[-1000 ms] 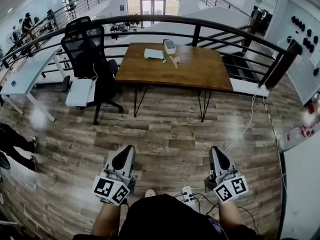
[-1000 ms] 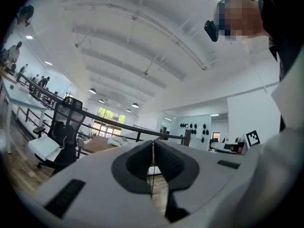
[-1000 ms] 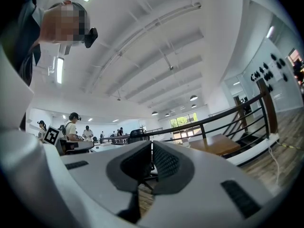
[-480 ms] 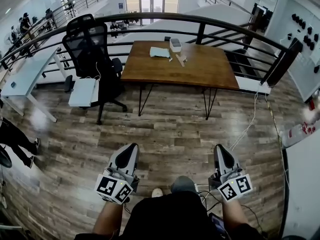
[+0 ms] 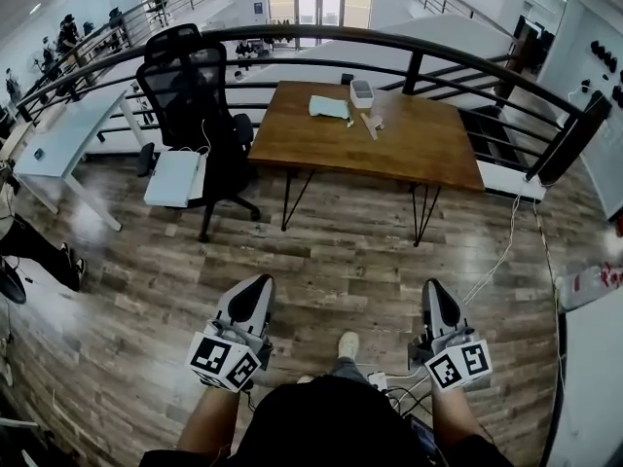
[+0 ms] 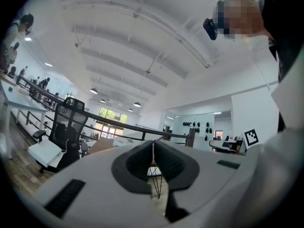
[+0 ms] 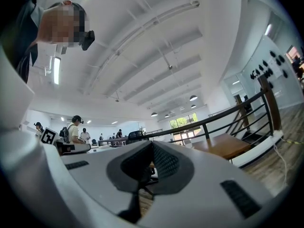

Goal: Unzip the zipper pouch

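Note:
The zipper pouch (image 5: 329, 107), pale mint and flat, lies at the far side of a brown wooden table (image 5: 409, 154), well ahead of me. My left gripper (image 5: 258, 286) and right gripper (image 5: 434, 291) are held low, close to the person's body, over the wood floor and far from the table. Both are shut with nothing between the jaws. In the left gripper view the left gripper (image 6: 153, 148) has its pads pressed together, and the right gripper (image 7: 151, 151) in its own view looks the same. Both gripper views point up at the ceiling; neither shows the pouch.
A small white container (image 5: 361, 92) and a wooden piece (image 5: 370, 125) lie beside the pouch. A black office chair (image 5: 190, 86) and a white desk (image 5: 63, 139) stand left of the table. A dark curved railing (image 5: 467, 52) runs behind it. Cables and a power strip (image 5: 382, 382) lie by my feet.
The person has stepped forward, so the table and chair sit lower and further right in the head view. A shoe now shows between the grippers. Both grippers stay shut and low.

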{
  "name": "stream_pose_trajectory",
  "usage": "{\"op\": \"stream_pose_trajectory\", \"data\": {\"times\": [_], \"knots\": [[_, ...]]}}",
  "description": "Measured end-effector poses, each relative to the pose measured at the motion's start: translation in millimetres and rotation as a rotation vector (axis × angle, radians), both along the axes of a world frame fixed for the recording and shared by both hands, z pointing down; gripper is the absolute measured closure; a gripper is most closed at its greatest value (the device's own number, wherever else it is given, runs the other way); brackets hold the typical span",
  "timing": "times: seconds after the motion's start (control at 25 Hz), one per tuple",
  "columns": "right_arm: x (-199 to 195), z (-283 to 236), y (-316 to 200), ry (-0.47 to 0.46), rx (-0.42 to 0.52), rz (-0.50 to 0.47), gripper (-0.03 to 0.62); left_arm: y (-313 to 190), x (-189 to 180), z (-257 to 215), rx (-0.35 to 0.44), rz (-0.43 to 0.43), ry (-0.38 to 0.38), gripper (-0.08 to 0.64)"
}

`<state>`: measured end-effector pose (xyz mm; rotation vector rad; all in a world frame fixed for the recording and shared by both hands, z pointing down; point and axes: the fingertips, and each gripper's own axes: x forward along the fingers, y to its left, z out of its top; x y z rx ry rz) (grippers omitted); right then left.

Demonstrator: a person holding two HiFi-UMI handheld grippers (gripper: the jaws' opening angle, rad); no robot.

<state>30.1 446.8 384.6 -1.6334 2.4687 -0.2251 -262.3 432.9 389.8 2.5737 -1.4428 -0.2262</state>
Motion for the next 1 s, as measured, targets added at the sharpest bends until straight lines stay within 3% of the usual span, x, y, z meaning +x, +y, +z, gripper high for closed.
{"op": "stream_pose_trajectory", "data": {"times": [0.32, 0.4, 0.52, 0.6, 0.8, 1.0], "knots": [[49.2, -6.8, -77.1, 0.017, 0.033, 0.001, 0.589, -74.9, 37.6, -12.6, 0.011, -0.044, 0.022, 0.541], [60.4, -7.2, -93.7, 0.026, 0.043, 0.003, 0.546, -92.0, 45.3, -17.0, 0.029, -0.062, 0.016, 0.525], [73.8, -9.2, -119.6, 0.029, 0.058, 0.000, 0.439, -118.1, 55.6, -22.5, 0.044, -0.086, 0.018, 0.366], [82.9, -11.2, -134.9, 0.028, 0.071, 0.005, 0.347, -133.5, 62.3, -23.3, 0.050, -0.106, 0.007, 0.322], [107.7, -10.2, -163.9, 0.041, 0.077, 0.038, 0.280, -160.5, 85.3, -18.4, 0.045, -0.118, -0.015, 0.291], [131.0, -4.6, -181.9, 0.011, 0.047, 0.028, 0.276, -182.1, 112.1, -13.7, 0.029, -0.117, -0.011, 0.258]]}}
